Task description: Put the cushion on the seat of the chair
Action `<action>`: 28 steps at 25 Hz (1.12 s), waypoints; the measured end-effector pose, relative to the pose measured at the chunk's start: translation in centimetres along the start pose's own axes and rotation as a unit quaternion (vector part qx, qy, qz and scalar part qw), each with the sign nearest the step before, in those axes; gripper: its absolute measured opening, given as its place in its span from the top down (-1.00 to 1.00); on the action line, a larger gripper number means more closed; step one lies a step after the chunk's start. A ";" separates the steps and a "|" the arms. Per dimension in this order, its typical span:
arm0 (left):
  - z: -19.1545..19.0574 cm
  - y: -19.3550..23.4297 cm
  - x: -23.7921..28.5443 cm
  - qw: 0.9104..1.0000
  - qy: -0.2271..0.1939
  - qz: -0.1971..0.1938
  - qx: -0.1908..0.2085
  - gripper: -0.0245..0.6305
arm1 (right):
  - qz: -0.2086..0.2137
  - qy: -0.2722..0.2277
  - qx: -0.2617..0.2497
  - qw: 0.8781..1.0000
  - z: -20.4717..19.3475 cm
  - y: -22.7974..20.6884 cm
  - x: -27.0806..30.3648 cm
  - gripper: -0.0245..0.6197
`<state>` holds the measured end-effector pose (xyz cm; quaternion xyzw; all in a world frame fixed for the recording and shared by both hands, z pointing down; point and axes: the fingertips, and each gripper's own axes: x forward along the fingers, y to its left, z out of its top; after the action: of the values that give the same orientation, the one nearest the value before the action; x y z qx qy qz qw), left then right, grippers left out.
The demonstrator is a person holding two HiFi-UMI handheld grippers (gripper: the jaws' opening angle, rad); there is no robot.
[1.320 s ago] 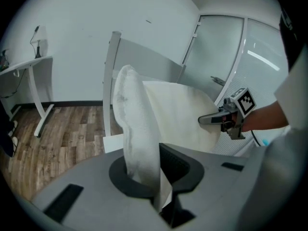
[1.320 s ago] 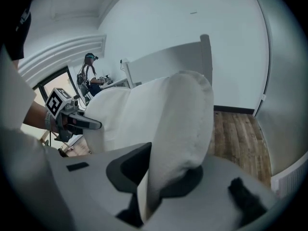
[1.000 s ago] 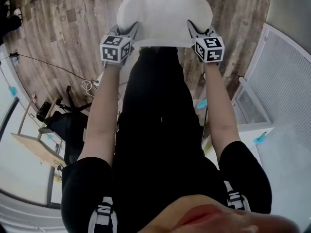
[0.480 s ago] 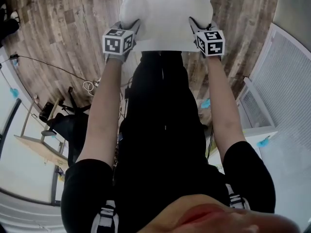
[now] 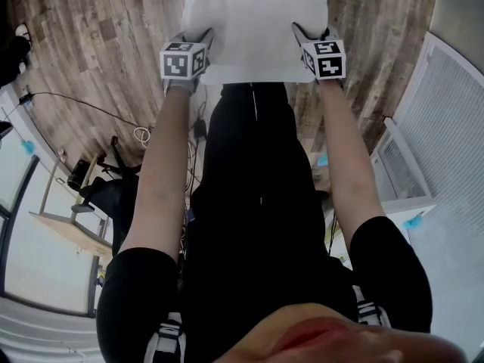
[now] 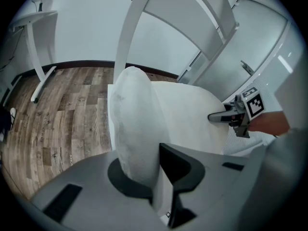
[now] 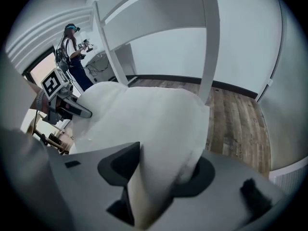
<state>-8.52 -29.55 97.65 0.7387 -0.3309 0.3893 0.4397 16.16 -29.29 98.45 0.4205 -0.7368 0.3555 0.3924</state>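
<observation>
The white cushion (image 5: 257, 21) lies flat on the white chair seat (image 6: 110, 114), below the chair's slatted back (image 6: 192, 18). My left gripper (image 5: 198, 42) has the cushion's near left edge pinched between its jaws (image 6: 142, 174), which are starting to open. On the near right edge sits my right gripper (image 5: 304, 36). Its jaws are opening, with the cushion's edge (image 7: 163, 143) loosely between them. Each gripper view shows the other gripper across the cushion.
Wood floor surrounds the chair. A white grille (image 5: 446, 127) stands to the right. Cables (image 5: 136, 134) and a small desk (image 5: 68, 225) are on the left. Another person (image 7: 72, 47) stands far behind, and a white table leg (image 6: 38, 57) is by the wall.
Both grippers have gone down with the cushion, shifting toward the top of the head view. The cushion now sits lower and farther from the person's body.
</observation>
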 end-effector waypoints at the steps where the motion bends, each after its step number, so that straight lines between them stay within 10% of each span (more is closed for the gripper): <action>1: 0.0 0.1 0.2 1.000 0.002 0.001 -0.003 0.71 | 0.002 -0.001 0.002 1.000 0.0 -0.2 0.1 0.26; 14: -0.7 0.8 2.1 0.999 0.011 0.003 -0.049 0.59 | 0.002 0.015 0.038 0.999 -1.3 -3.4 1.1 0.03; 28: -0.5 3.2 1.4 0.995 0.003 0.084 -0.053 -0.09 | -0.017 0.031 0.052 0.998 -2.6 -4.7 0.2 -0.08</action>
<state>-10.63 -30.60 100.24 0.6832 -0.4106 0.4088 0.4445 21.04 -28.96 100.69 0.4418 -0.6975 0.3994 0.3985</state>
